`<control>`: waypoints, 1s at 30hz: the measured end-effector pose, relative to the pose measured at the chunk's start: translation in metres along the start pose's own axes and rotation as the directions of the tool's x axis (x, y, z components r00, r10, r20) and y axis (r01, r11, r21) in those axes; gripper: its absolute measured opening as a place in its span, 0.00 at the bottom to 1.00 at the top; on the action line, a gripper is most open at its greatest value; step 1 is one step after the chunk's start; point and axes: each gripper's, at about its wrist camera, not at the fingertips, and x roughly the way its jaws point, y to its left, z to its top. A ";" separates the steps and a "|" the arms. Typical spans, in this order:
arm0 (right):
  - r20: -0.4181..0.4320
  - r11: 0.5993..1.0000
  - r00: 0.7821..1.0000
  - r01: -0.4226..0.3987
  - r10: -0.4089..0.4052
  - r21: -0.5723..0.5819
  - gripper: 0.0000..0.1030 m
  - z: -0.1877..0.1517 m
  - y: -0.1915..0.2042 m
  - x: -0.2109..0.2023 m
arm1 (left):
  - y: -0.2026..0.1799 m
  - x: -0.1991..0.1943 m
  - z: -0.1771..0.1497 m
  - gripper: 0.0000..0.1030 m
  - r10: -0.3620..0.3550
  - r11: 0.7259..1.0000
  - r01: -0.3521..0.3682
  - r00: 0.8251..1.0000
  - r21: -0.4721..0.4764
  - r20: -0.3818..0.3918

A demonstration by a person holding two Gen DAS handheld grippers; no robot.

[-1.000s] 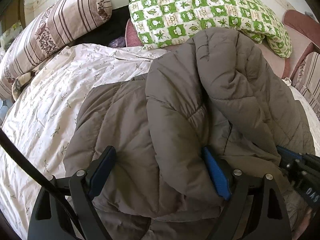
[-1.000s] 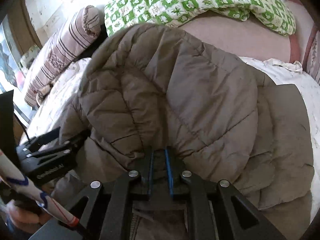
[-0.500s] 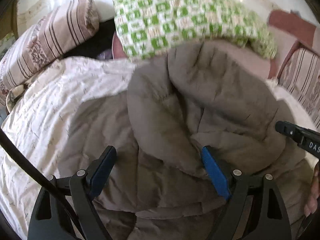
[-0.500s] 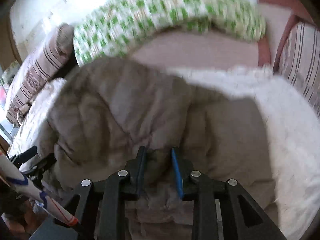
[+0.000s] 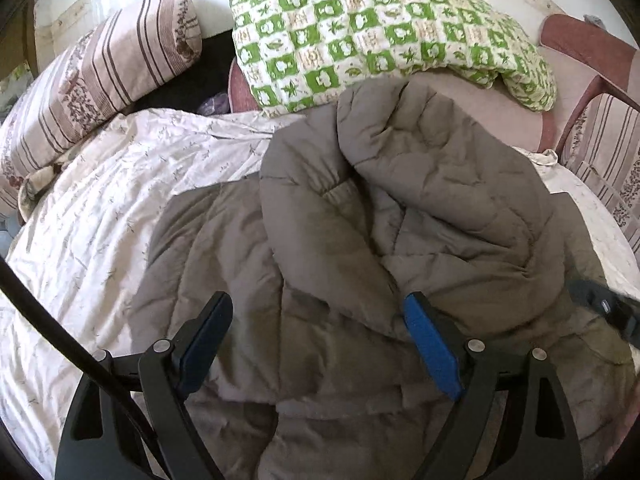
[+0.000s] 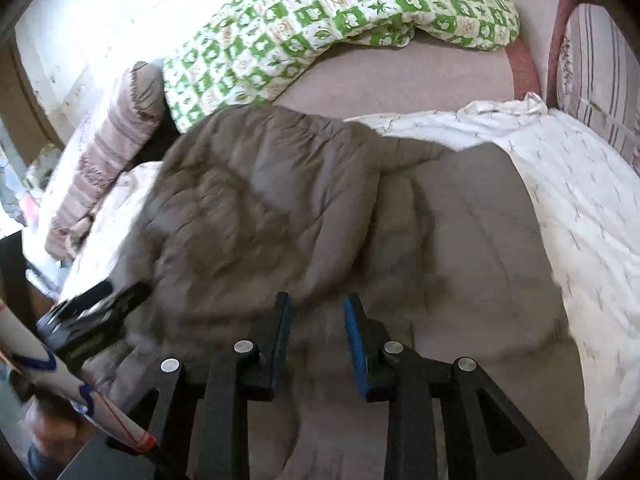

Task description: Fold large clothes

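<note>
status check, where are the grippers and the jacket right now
Left gripper open over the brown padded jacket. Right gripper part open, fabric between the fingers, grip unclear. Jacket bunched on the bed sheet. Green checked quilt beyond it, apart.

A grey-brown quilted jacket (image 5: 400,208) (puffy, creased) lies on the bed, one side folded over its middle.

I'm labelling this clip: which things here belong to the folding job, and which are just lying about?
Job: brown padded coat; left gripper, open; right gripper, open.

Lying about: green checked quilt; striped pillow; floral bedsheet.
</note>
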 end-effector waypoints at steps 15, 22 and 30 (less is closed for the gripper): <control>-0.090 1.000 0.996 -0.022 0.021 -0.011 0.41 -0.159 0.000 -0.110 | -0.016 -0.084 -0.098 0.85 0.038 0.993 -0.036 0.999 0.110 -0.017; -0.054 0.998 0.999 0.006 -0.009 -0.056 0.41 -0.189 0.000 -0.129 | 0.007 -0.138 -0.172 0.85 0.086 0.996 -0.087 0.994 -0.011 -0.068; -0.053 0.991 0.997 0.047 -0.054 -0.127 0.47 -0.215 0.004 -0.113 | 0.031 -0.138 -0.223 0.87 0.171 0.984 -0.176 0.975 -0.021 -0.142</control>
